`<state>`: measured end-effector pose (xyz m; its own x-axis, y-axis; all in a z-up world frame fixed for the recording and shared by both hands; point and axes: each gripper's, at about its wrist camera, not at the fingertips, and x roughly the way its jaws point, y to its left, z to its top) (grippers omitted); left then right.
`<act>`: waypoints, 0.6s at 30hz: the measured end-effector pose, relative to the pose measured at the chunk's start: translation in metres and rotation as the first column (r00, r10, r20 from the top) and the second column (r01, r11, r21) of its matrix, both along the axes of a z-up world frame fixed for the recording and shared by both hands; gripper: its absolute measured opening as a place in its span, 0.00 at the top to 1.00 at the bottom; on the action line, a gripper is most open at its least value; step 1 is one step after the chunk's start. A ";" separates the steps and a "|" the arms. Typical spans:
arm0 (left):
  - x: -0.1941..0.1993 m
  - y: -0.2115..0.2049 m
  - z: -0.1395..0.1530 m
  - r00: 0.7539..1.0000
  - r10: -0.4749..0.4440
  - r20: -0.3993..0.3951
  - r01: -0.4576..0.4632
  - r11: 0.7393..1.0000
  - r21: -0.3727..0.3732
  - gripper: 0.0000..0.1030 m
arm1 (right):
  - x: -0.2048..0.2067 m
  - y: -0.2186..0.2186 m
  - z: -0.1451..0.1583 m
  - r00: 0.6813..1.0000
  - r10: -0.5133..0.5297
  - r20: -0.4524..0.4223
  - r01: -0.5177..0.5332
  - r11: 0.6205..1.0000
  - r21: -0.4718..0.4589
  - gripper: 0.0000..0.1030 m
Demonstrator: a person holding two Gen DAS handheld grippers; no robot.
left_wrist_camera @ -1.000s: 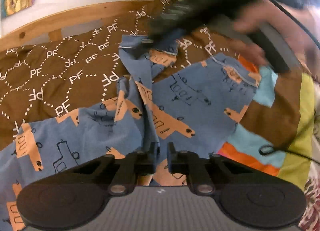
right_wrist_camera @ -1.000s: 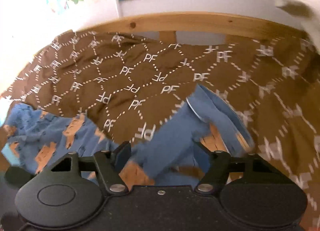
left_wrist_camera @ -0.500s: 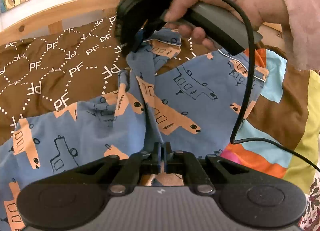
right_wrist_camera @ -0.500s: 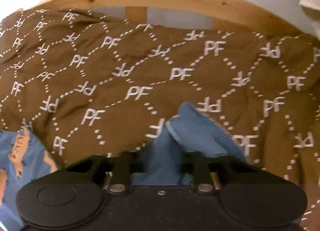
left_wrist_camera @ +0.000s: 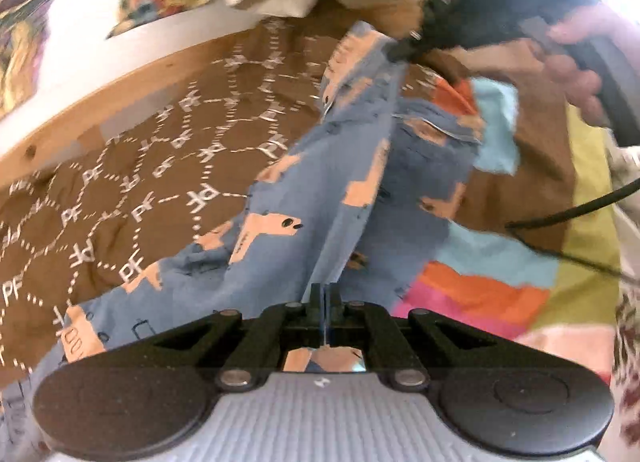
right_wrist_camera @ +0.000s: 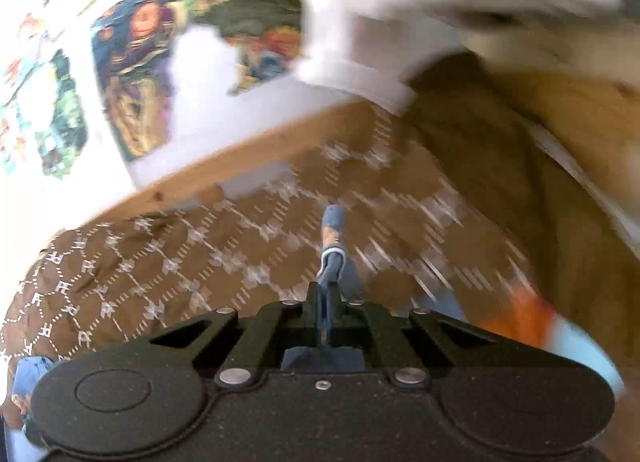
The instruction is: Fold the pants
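Both our left gripper [left_wrist_camera: 325, 298] and right gripper [right_wrist_camera: 325, 298] pinch the blue pants [left_wrist_camera: 304, 197] closed, lifted over the bedspread [left_wrist_camera: 132, 165]; we judge folding barely begun.

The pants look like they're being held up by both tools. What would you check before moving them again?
1. Left gripper shut on the pants: ok, cloth is pinched between its fingers.
2. Right gripper shut on the pants: ok, a blue strip sticks out past its fingers.
3. Cloth taut between the two grips: ok, in the left view it runs up in a straight ridge.
4. Rest of the pants free of the bedspread: not ok, the lower part lies on it.
5. Cable clear of the cloth: cannot tell.
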<state>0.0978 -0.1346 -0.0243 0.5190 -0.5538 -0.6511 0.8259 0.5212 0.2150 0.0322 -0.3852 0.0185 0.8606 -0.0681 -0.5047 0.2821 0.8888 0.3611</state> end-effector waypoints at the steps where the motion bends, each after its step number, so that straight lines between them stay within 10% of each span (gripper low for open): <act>1: -0.003 -0.003 -0.003 1.000 -0.012 0.004 0.012 1.000 0.017 1.00 | -0.010 -0.001 -0.010 0.999 -0.016 -0.032 0.017 1.000 0.018 0.99; 10: -0.001 -0.004 -0.014 0.991 -0.049 -0.121 0.053 0.998 0.035 0.98 | -0.044 0.002 -0.069 0.979 -0.151 -0.137 0.168 0.978 0.123 0.96; 12: 0.012 -0.001 -0.007 0.974 -0.060 -0.219 0.059 0.998 -0.010 0.81 | -0.046 0.005 -0.070 0.979 -0.160 -0.129 0.174 0.979 0.107 0.79; 14: 0.016 0.005 0.001 0.960 -0.084 -0.267 0.076 0.996 -0.040 0.44 | -0.048 0.007 -0.071 0.980 -0.170 -0.104 0.180 0.978 0.103 0.68; 18: 0.028 0.000 0.031 0.949 -0.143 -0.281 0.136 0.990 -0.046 0.39 | -0.054 0.007 -0.067 0.987 -0.152 -0.058 0.155 0.987 0.049 0.50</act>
<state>0.1261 -0.1341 0.0065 0.2318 -0.6259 -0.7446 0.9158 0.3986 -0.0500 -0.0221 -0.3781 -0.0490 0.8135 -0.1689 -0.5565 0.4338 0.8136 0.3872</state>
